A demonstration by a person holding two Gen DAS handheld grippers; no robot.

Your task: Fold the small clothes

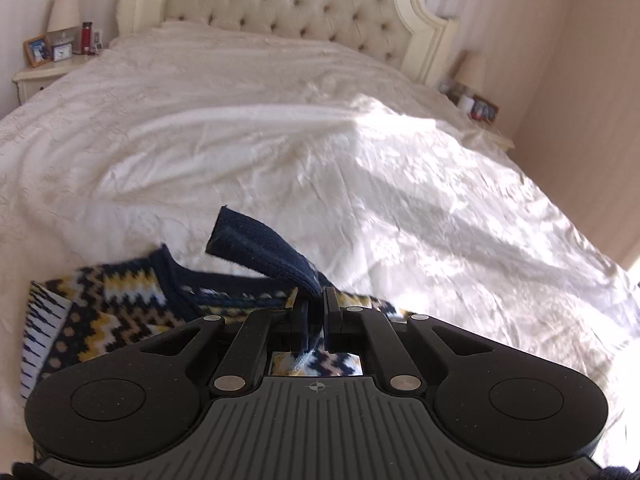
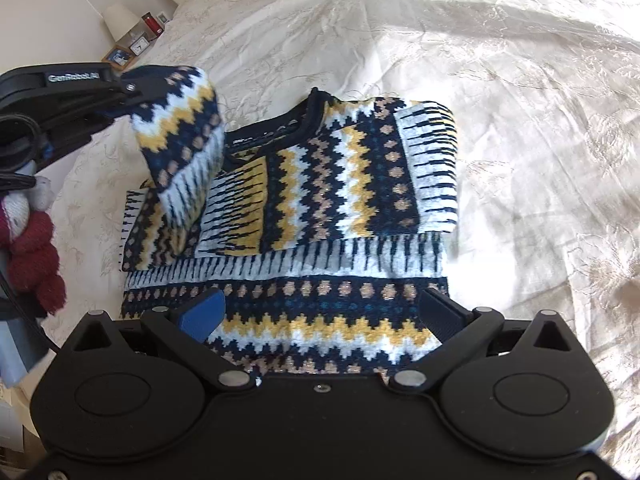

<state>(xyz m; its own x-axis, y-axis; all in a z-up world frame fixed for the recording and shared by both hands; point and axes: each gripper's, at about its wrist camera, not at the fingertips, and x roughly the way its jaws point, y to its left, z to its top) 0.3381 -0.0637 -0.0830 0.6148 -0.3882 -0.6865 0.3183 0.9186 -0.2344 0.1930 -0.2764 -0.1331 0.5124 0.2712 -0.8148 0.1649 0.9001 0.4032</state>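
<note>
One small knitted sweater [image 2: 320, 208], Fair Isle pattern in navy, white, mustard and tan, navy ribbed neckline. Lies flat on the white bed [image 2: 520, 120], partly folded: one sleeve turned across the chest. Other sleeve [image 2: 180, 136] raised off the body, its navy cuff [image 1: 264, 248] pinched in the left claw [image 1: 316, 300].

We see the bed [image 2: 500, 80] bare to the right of the sweater [image 2: 320, 200] and beyond it, open room for a tool. At left, the left tool [image 2: 120, 92] holds a lifted sleeve [image 2: 180, 128] over the sweater's left side, blocking passage there. A dark red knit bundle [image 2: 34, 264] crowds the near-left edge.
</note>
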